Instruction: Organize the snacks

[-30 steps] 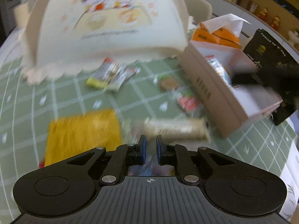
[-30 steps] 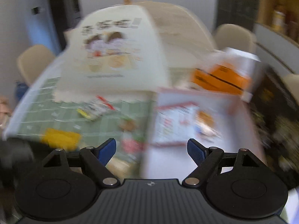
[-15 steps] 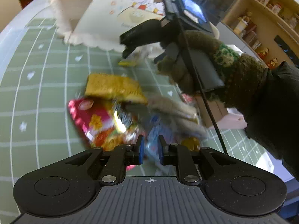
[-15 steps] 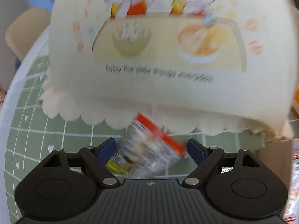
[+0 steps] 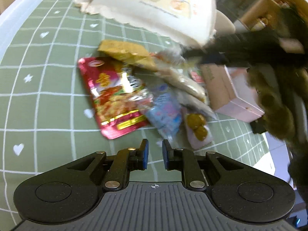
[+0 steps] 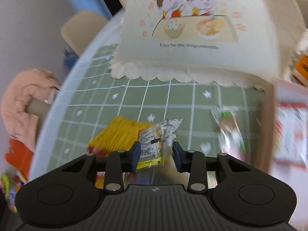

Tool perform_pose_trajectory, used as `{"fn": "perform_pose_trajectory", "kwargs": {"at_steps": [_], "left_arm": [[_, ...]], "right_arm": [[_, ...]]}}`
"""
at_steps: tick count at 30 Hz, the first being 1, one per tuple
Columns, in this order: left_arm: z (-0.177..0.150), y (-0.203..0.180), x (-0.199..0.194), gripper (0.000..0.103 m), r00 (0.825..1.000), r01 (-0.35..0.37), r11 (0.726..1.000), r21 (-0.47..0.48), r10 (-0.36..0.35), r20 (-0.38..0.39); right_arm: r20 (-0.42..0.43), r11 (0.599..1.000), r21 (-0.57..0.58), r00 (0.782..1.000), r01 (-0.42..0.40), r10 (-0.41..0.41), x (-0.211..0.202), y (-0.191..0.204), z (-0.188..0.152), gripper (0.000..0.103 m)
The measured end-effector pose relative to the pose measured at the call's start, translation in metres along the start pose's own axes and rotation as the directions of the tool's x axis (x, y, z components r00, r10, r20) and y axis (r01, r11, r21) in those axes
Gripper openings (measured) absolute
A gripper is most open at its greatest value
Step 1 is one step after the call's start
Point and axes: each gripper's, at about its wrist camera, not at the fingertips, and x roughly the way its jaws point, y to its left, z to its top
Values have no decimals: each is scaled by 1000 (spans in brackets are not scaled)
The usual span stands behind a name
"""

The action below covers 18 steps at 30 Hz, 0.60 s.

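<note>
My right gripper (image 6: 155, 156) is shut on a small clear snack packet (image 6: 160, 140) with a yellow edge and holds it above the table. Behind it lie a yellow packet (image 6: 117, 133) and a red-and-green packet (image 6: 230, 132). My left gripper (image 5: 153, 156) is empty, its jaws nearly closed, just in front of a pile of snacks: a red foil bag (image 5: 113, 94), a blue packet (image 5: 166, 112), a yellow packet (image 5: 125, 51), a pale long packet (image 5: 184, 84) and a pink packet (image 5: 199, 132). The pink box (image 5: 231, 92) stands right of the pile.
A cream food-cover tent (image 6: 194, 30) stands at the back of the green checked table mat (image 5: 38, 88). The pink box (image 6: 288, 130) holds packets. The gloved right hand and gripper body (image 5: 269, 61) hang over the box. A chair (image 6: 82, 28) stands beyond the table edge.
My right gripper closed on the small clear packet and lifted it back from the tent. My left gripper drew back from the snack pile.
</note>
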Motion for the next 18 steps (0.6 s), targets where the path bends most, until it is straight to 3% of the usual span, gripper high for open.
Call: {"fn": "perform_pose_trajectory", "kwargs": {"at_steps": [4,7,9,11,14,16,18], "left_arm": [[5,-26,5,18,1000,12,998,54,-13,12],[15,-39,8,18,998,-19,998,63,15,62],[28,-43,13,18,995,-26,998,50,21,93],[48,-52,19,18,991,-47,997,57,40,127],[87,-77,37,19,992,-24,990,140,7,123],[116,-92,63,21,999,12,989,150,-18,38],[140,-100,94,22,999,13,995,97,-10,-33]], "right_arm": [[31,1000,25,999,-14,13,-47,-19,-50,8],[66,993,-24,992,111,-110,-71,-25,-87,10],[80,983,-53,982,177,-173,-75,-26,-106,24],[100,975,-55,972,216,-210,-77,-28,-122,64],[115,960,-44,956,277,-271,-72,-26,-140,67],[105,963,-8,958,271,-269,-72,-26,-150,67],[90,966,35,962,257,-259,-70,-24,-159,67]]}}
